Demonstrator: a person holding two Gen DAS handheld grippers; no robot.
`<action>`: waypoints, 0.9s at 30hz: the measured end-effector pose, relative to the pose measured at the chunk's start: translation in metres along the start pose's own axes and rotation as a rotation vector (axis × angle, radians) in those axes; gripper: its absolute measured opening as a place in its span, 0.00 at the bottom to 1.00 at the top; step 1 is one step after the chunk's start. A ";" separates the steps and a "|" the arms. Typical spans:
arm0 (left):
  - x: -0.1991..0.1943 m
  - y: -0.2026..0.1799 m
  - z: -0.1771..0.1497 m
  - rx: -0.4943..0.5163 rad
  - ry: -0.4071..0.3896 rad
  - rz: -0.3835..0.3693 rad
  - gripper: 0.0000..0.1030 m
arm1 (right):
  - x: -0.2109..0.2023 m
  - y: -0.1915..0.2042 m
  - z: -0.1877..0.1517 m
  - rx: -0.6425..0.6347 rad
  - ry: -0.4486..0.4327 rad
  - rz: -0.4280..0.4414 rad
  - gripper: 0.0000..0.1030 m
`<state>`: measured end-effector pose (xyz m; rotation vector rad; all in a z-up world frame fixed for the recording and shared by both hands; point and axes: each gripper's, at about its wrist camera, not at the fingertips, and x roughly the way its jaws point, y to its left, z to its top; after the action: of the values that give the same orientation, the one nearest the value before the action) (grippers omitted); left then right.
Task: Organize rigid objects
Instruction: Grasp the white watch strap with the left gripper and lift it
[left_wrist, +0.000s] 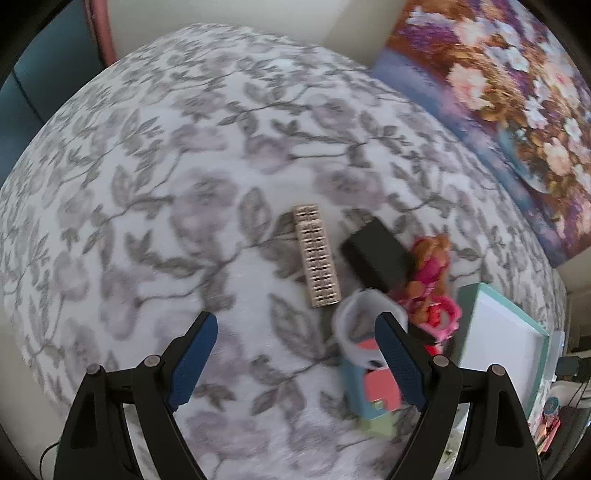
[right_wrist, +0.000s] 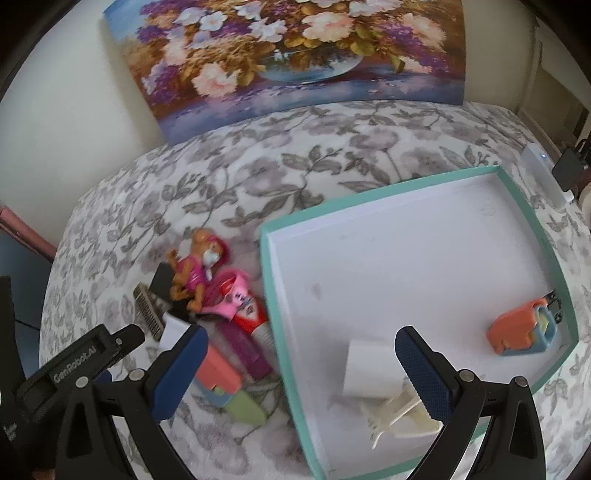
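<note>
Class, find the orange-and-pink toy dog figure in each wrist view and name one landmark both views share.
Left wrist view: the orange-and-pink toy dog figure lies right of centre, beside the black rectangular block.
Right wrist view: it lies left of centre, left of the teal-rimmed white tray.
Shared landmark: the flower painting.

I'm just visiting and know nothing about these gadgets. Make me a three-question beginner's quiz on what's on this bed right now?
1. True or false: the teal tray already holds a white cup.
2. Which toy lies outside the tray: A) the cream hair clip, B) the orange puppy figure, C) the orange block toy in the tray's corner?
3. Fill in: both the left gripper and the right gripper have their jaws ____.

Key: 1 true; 2 B; 3 open, holding nothing.
</note>
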<state>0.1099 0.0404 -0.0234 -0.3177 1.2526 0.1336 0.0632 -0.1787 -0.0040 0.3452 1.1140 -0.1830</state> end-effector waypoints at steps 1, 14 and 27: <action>0.001 -0.003 0.001 0.008 -0.002 -0.012 0.85 | 0.000 -0.002 0.003 0.008 -0.001 -0.001 1.00; 0.029 -0.029 0.000 0.061 0.028 -0.075 0.77 | 0.016 -0.014 0.014 0.042 0.029 -0.007 1.00; 0.028 -0.040 -0.003 0.095 0.025 -0.137 0.52 | 0.017 -0.014 0.012 0.034 0.038 -0.011 1.00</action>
<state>0.1269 -0.0007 -0.0444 -0.3231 1.2538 -0.0475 0.0760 -0.1951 -0.0171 0.3742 1.1512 -0.2060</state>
